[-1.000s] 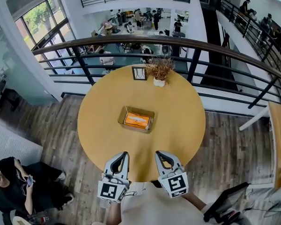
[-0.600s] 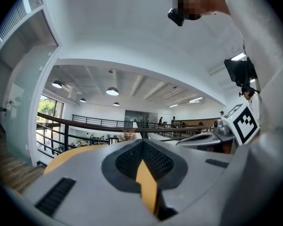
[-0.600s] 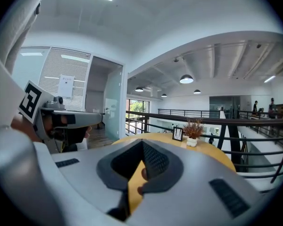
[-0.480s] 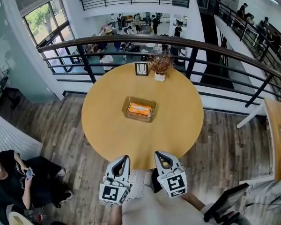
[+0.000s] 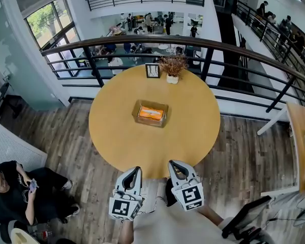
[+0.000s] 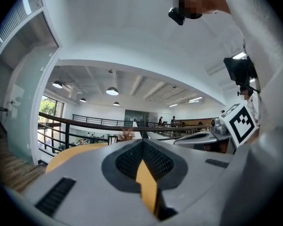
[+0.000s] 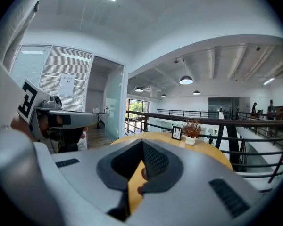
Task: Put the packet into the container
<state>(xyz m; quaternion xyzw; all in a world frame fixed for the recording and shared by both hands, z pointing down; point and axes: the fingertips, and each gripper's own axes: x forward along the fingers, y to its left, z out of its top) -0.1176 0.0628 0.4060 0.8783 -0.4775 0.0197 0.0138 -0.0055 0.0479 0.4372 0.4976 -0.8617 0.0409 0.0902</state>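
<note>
At the middle of the round desk [image 5: 185,123], a shallow container [image 5: 135,111] with an orange packet [image 5: 151,113] lying flat inside it, within the walls. At the far edge of the desk, a small picture frame [image 5: 152,70] and, just beside it, a dried plant in a white pot [image 5: 172,67]. Behind those, a dark curved railing [image 5: 229,46].

Off the near edge of the desk, over the wooden floor [image 5: 66,141], the left gripper [image 5: 133,171] and right gripper [image 5: 174,164] side by side, apart from each other, tips toward the desk. Left gripper closed tight, jaws together, nothing held. Right gripper likewise closed tight with nothing between the jaws. Both well apart from the container and the packet.
</note>
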